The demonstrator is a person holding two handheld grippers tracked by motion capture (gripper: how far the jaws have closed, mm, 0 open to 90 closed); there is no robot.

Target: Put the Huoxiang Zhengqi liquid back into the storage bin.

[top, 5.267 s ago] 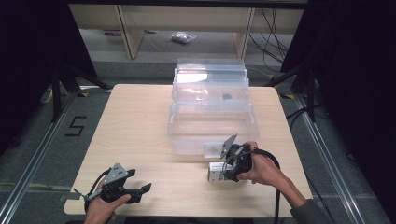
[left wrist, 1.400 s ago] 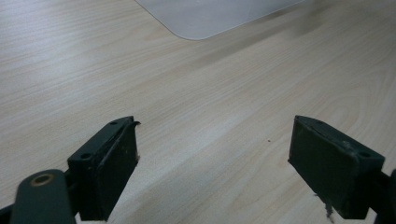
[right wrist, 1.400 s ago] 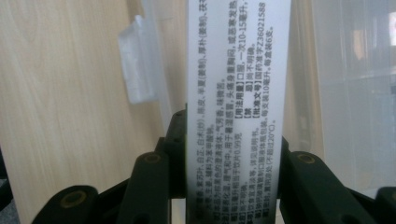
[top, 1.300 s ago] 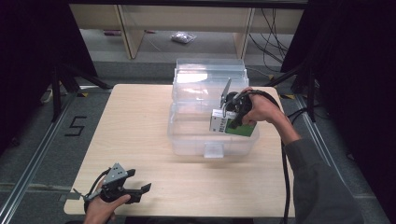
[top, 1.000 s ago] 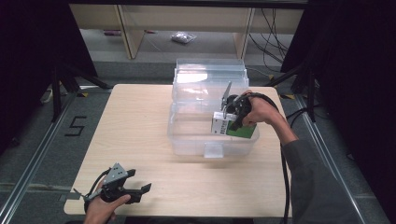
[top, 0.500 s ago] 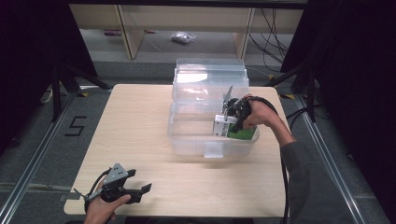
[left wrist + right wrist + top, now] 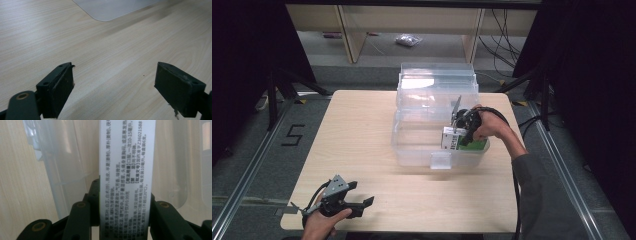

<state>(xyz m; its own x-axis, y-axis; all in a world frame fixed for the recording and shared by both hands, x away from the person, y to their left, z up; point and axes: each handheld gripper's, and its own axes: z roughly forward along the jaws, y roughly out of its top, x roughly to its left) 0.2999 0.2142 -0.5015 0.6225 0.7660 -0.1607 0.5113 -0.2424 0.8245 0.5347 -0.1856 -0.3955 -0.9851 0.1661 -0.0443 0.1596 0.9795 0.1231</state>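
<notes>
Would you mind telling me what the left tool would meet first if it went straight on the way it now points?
The left tool is open over the bare table. Straight ahead, the first thing is probably the clear plastic box, at its rounded near corner, though depth is hard to judge.

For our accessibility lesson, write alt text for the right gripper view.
A white box printed with small black text stands clamped between the right gripper's two black jaws. Behind it are the clear plastic bin's walls and a strip of wooden table.
</notes>
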